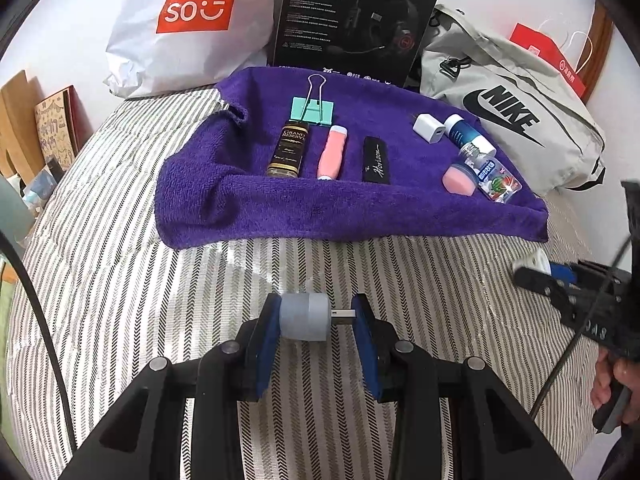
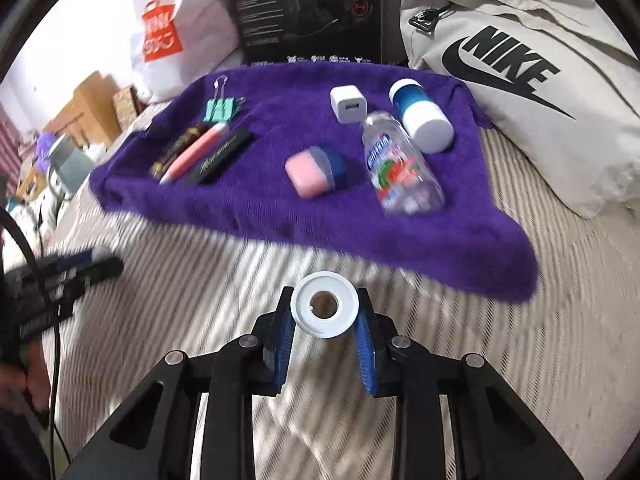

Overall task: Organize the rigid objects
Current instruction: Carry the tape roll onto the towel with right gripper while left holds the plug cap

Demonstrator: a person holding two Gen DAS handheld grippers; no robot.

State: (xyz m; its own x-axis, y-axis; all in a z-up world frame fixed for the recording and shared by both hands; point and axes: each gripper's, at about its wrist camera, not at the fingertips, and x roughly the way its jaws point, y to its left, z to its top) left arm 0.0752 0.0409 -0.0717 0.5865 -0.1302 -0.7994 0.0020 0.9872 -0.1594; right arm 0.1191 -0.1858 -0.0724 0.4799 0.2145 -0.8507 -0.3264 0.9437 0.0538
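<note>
My left gripper (image 1: 318, 316) is shut on a grey USB adapter (image 1: 306, 317), held end to end above the striped bedding in front of the purple towel (image 1: 280, 208). My right gripper (image 2: 325, 312) is shut on a white ring (image 2: 325, 310), held before the towel's (image 2: 280, 208) near edge. On the towel lie a mint binder clip (image 1: 313, 110), a dark bottle (image 1: 289, 150), a pink tube (image 1: 332, 152), a black case (image 1: 376, 160), a white charger (image 1: 429, 128), a blue-white jar (image 1: 460, 130), a clear bottle (image 1: 494, 174) and a pink-blue case (image 1: 460, 179).
A Miniso bag (image 1: 188, 28), a black headset box (image 1: 352, 16) and a grey Nike bag (image 1: 512, 112) stand behind the towel. The bedding (image 1: 160, 300) stretches in front. Furniture and clutter sit past the bed's left edge (image 2: 60, 152).
</note>
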